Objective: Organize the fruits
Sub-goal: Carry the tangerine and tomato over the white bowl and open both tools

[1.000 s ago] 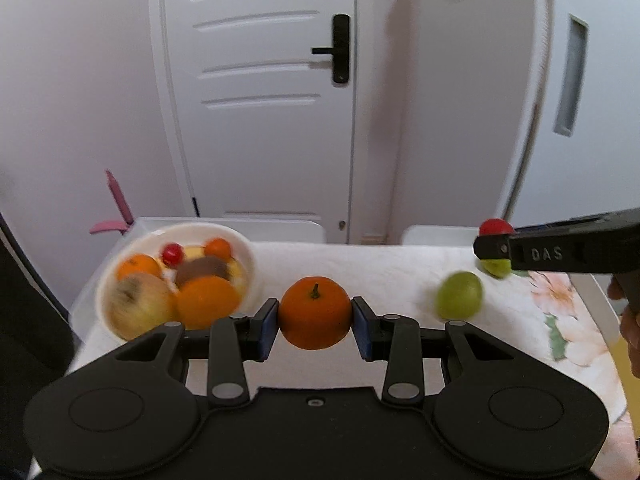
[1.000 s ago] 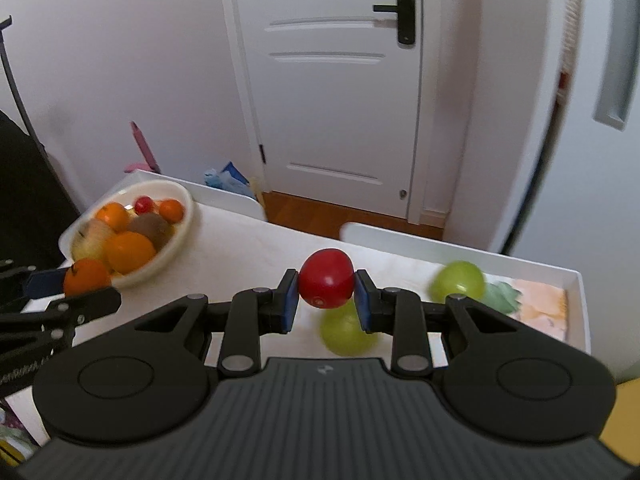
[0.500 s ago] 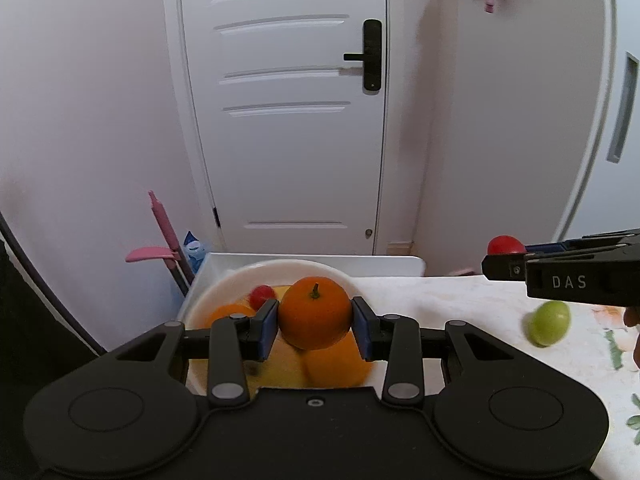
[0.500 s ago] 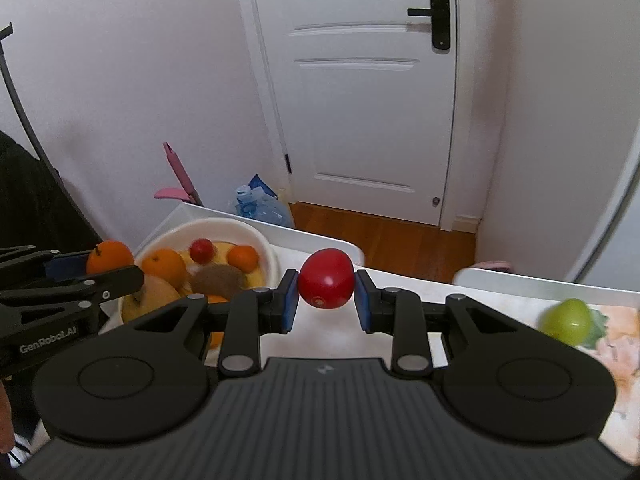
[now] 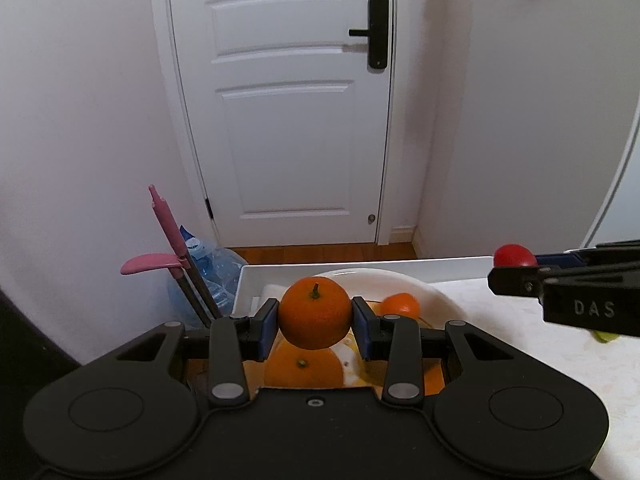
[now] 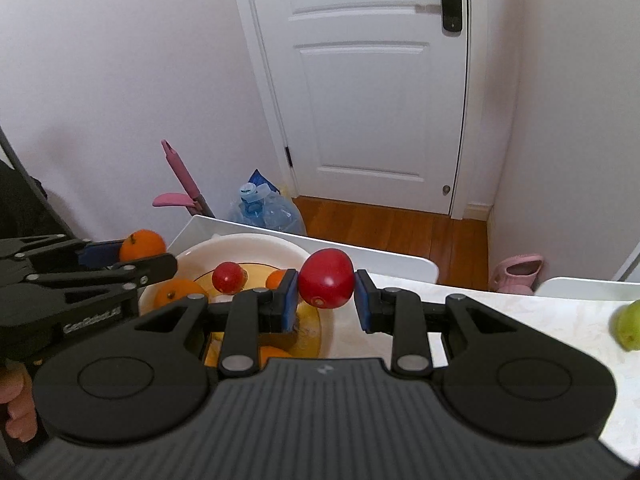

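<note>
White panelled door is standing behind the table's white fruit bowl. Left gripper is clamping a round orange tangerine above it; right gripper is clamping a glossy red tomato.

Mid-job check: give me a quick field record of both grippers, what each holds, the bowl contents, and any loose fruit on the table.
left gripper: shut on orange, above the bowl
right gripper: shut on red fruit, over the bowl's right edge
bowl: white, holds oranges and a small red fruit
loose fruit: green fruit on table, right side
</note>
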